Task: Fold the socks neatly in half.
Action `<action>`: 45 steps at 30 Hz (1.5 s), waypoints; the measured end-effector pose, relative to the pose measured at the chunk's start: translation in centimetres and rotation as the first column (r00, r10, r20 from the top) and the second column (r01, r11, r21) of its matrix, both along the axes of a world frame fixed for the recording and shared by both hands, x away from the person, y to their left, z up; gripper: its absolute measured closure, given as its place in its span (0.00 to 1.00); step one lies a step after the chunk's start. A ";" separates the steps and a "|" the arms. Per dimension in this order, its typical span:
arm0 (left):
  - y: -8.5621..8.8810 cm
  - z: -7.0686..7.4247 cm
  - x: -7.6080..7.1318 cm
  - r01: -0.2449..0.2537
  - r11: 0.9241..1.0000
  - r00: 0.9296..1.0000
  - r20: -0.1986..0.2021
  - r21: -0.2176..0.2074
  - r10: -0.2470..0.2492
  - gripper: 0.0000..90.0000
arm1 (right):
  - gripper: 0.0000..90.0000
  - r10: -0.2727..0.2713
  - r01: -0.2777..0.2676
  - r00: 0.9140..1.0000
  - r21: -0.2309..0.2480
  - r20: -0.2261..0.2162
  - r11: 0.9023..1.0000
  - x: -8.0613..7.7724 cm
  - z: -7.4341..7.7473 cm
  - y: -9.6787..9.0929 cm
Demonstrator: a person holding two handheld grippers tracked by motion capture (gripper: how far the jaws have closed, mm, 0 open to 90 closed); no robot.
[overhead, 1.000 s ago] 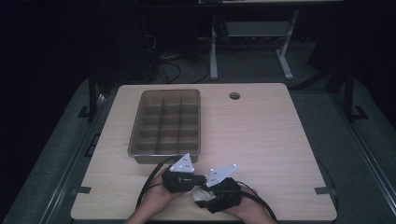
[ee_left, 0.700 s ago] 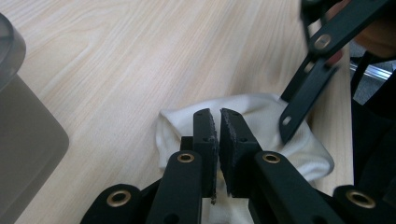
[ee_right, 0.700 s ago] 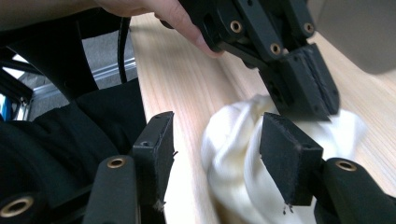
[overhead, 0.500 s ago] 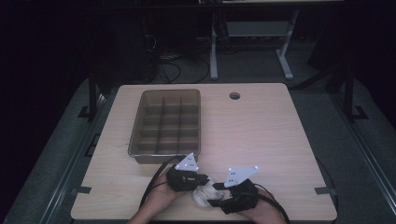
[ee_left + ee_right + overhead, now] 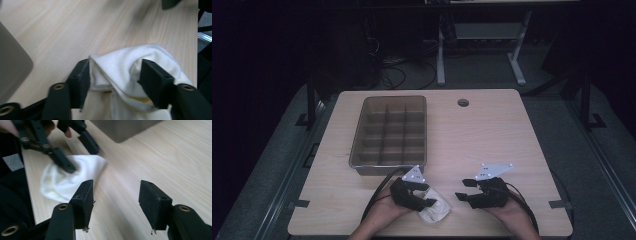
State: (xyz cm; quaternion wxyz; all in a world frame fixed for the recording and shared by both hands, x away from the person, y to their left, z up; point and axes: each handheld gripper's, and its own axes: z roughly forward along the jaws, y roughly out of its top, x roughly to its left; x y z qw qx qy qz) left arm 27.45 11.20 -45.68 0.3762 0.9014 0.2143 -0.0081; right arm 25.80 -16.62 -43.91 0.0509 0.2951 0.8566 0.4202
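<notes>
Thing in hand: a small crumpled white knitted cloth [image 5: 435, 207], bunched up like a sock, lying near the front edge of the counter [image 5: 492, 135], a little left of its middle.
My left claw [image 5: 428, 195]: its jaws have just been opening; they now stand apart on either side of the cloth [image 5: 130, 75], the fabric between them, and from the left claw's own view I cannot be sure the pads press on it any more. I judge the grip is let go.
My right claw [image 5: 463, 190]: half open, nothing between the jaws, only bare wood in front of them [image 5: 113, 202]; it hangs over the front edge, right of the cloth and apart from it.
Relation that matters: the cloth lies to the left of my right claw and directly under my left, so the left is the nearer.
Long axis: the bundle runs roughly from front-right to back-left, though it is too rumpled to be exact.
Beyond: a translucent grey plastic tray with square compartments [image 5: 362, 131] stands towards the back-left, just behind my left claw.
</notes>
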 end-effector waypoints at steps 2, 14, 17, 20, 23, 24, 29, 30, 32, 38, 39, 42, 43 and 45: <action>0.0 -0.1 0.0 -0.001 1.000 1.000 -0.005 0.001 0.001 0.40 | 0.50 -0.015 0.015 1.000 -0.007 -0.004 1.000 0.2 -0.2 -0.3; -1.1 -0.6 0.6 0.074 0.997 0.997 0.024 0.022 -0.074 0.42 | 0.51 -0.032 0.032 0.999 0.004 -0.005 0.999 0.8 -0.4 -0.7; -1.7 -0.5 1.0 0.084 0.996 0.996 0.037 0.028 -0.085 0.43 | 0.53 0.005 -0.005 1.000 -0.003 -0.015 1.000 0.4 -0.7 0.0; -2.2 -0.4 1.2 0.098 0.995 0.994 0.048 0.035 -0.100 0.44 | 0.54 0.039 -0.040 0.999 -0.027 -0.035 0.999 0.2 -1.3 1.1; -2.3 -0.4 1.3 0.101 0.994 0.993 0.055 0.036 -0.103 0.44 | 0.54 0.057 -0.060 0.997 -0.051 -0.056 0.997 0.3 -1.9 1.8; -2.3 -0.4 1.3 0.098 0.994 0.993 0.059 0.038 -0.100 0.45 | 0.54 0.063 -0.066 0.996 -0.060 -0.062 0.996 0.3 -2.1 2.0; -2.4 -0.2 1.6 0.079 0.996 0.994 0.078 0.039 -0.082 0.46 | 0.54 0.096 -0.102 0.993 -0.089 -0.071 0.991 -0.3 -2.6 2.9; -2.4 -0.2 1.6 0.079 0.996 0.993 0.080 0.043 -0.082 0.46 | 0.54 0.107 -0.113 0.992 -0.095 -0.069 0.989 -0.4 -2.7 3.0; -2.6 -0.1 1.6 0.070 0.997 0.993 0.088 0.044 -0.074 0.47 | 0.54 0.121 -0.128 0.990 -0.096 -0.073 0.987 -0.7 -2.7 3.4; -2.6 -0.1 1.6 0.060 0.997 0.995 0.078 0.048 -0.064 0.47 | 0.54 0.143 -0.149 0.988 -0.106 -0.062 0.983 -1.4 -2.7 4.0; -2.6 -0.1 1.6 0.064 0.997 0.995 0.076 0.054 -0.068 0.47 | 0.54 0.144 -0.150 0.988 -0.104 -0.064 0.983 -1.4 -2.7 4.0; -2.7 -0.2 1.6 0.079 0.995 0.995 0.063 0.061 -0.082 0.50 | 0.53 0.144 -0.150 0.988 -0.105 -0.062 0.983 -1.4 -2.7 4.0; -2.8 -0.3 1.6 0.084 0.995 0.995 0.057 0.058 -0.087 0.53 | 0.53 0.145 -0.151 0.987 -0.105 -0.062 0.983 -1.4 -2.7 4.0; -2.8 -0.3 1.6 0.093 0.994 0.994 0.051 0.054 -0.096 0.58 | 0.51 0.146 -0.152 0.987 -0.107 -0.061 0.983 -1.4 -2.7 3.9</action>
